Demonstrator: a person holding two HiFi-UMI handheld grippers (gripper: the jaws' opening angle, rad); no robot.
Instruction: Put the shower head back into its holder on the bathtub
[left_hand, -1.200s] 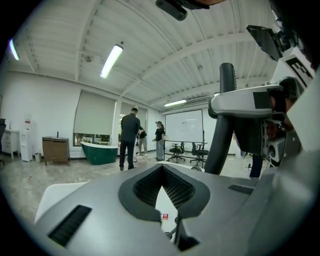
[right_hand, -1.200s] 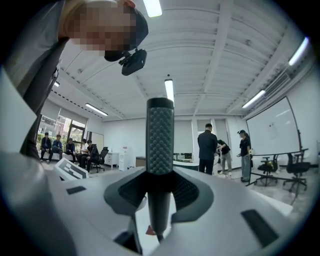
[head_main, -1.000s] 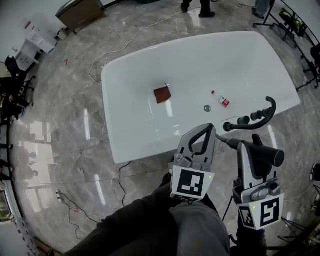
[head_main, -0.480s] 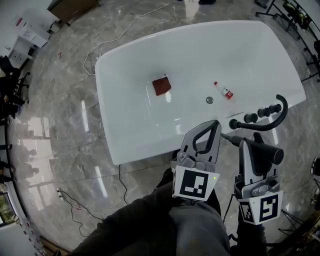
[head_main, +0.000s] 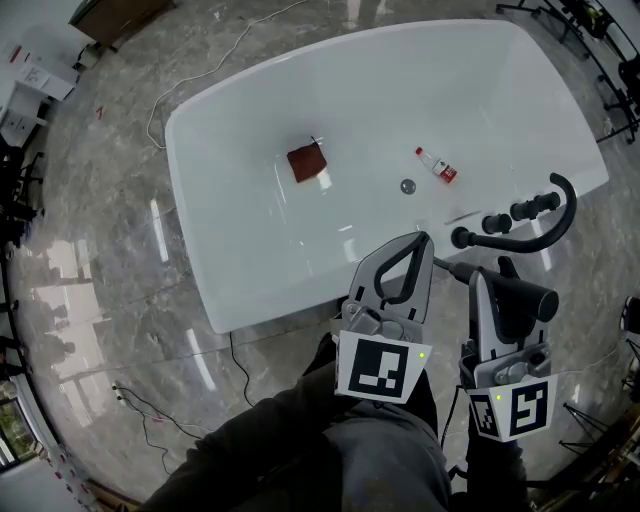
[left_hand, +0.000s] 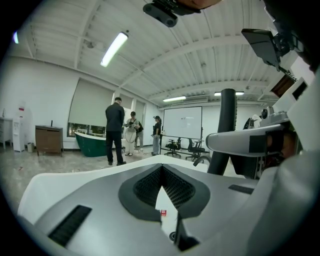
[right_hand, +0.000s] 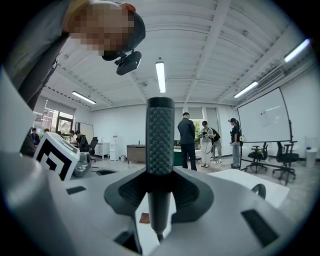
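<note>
My right gripper (head_main: 482, 278) is shut on the black shower head (head_main: 524, 294), which lies crosswise over its jaws just off the white bathtub's (head_main: 250, 280) near rim. In the right gripper view the shower head (right_hand: 160, 135) stands upright between the jaws of my right gripper (right_hand: 160, 186), its handle running down through them. The black faucet set (head_main: 520, 222) with a curved spout and the holder sits on the tub rim, just beyond the right gripper. My left gripper (head_main: 421, 242) is shut and empty beside it, over the rim. The left gripper (left_hand: 161, 171) view shows the shower head (left_hand: 228, 120) to its right.
Inside the tub lie a red-brown cloth (head_main: 307, 162), a small bottle (head_main: 438, 166) and the drain (head_main: 407, 186). A white cable (head_main: 190, 75) runs over the marble floor. Stands (head_main: 618, 110) crowd the right side. Several people (right_hand: 188, 136) stand far off by a green tub (left_hand: 92, 142).
Both grippers have sunk a little toward the tub's near rim, the shower head still held. The faucet set now lies closer to the right gripper's tips.
</note>
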